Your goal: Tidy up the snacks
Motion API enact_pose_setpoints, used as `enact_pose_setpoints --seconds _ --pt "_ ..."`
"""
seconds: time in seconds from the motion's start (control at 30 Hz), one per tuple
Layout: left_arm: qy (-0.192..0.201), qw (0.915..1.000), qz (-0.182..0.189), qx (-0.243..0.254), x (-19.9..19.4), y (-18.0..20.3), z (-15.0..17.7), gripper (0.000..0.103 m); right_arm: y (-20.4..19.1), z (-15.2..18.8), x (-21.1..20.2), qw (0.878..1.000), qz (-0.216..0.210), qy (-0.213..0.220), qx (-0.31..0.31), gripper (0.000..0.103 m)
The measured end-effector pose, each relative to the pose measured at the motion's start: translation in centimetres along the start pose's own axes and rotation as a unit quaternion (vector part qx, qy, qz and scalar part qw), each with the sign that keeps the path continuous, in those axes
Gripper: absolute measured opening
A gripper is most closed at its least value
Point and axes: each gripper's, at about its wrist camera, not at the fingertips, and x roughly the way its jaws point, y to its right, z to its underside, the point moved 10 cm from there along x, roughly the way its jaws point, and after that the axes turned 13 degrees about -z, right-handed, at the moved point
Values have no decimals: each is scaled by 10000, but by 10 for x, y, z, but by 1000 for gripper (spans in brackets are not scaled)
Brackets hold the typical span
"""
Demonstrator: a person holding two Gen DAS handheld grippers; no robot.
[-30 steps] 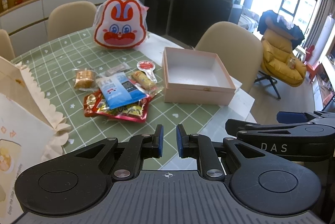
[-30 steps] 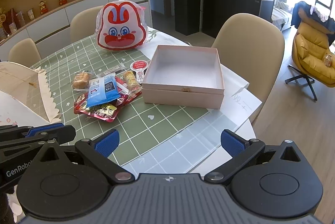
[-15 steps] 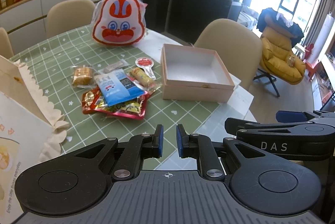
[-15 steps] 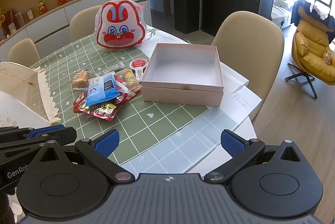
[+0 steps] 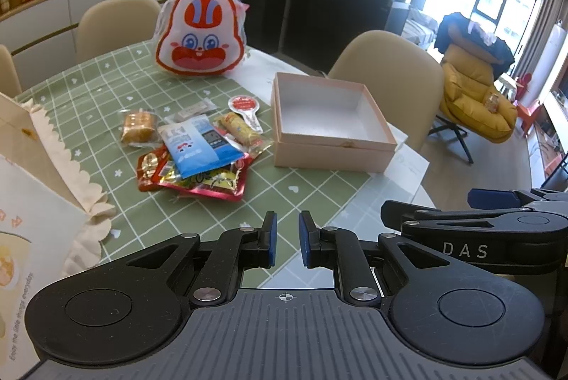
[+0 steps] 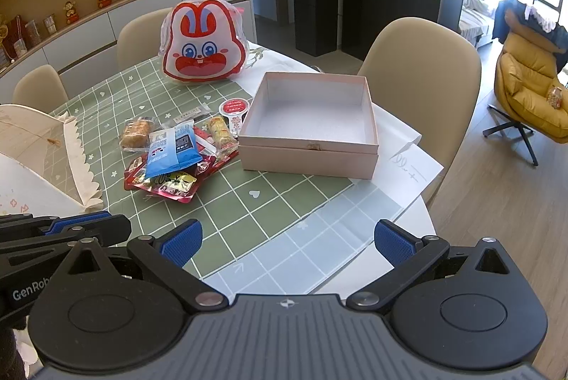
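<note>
— Lying in a loose heap on the green checked cloth, the snacks sat just left of the pink box, didn't they?

— They did. A blue packet rested on top of a red foil pouch, with a wrapped brown cake at the far left of the heap and a wrapped yellow roll on the side toward the box. A small round cup with a red lid stood just beside the box's far left corner.

— And the box itself?

— Open at the top, nothing inside it but its pale floor. It sat partly on a white sheet of paper that reached the desk's edge.

— What stood behind all that?

— A rabbit-faced bag, red and white, upright at the far side of the desk. At the left edge was a cream paper bag with a scalloped rim, near the heap but apart from it.

— The grippers?

— Both hovered over the near edge of the desk, touching nothing. The left gripper had its blue pads drawn nearly together — only a narrow slit between them, and nothing in it. The right gripper was spread wide, with bare cloth showing between its fingers.

— Chairs?

— Beige ones round the desk.
</note>
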Motion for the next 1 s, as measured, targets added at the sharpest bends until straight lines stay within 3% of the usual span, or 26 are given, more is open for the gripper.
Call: enact_pose_setpoints --seconds 1.0 --pt "-124 9999 -47 -65 7 1 0 17 5 4 7 9999 -30 -113 52 103"
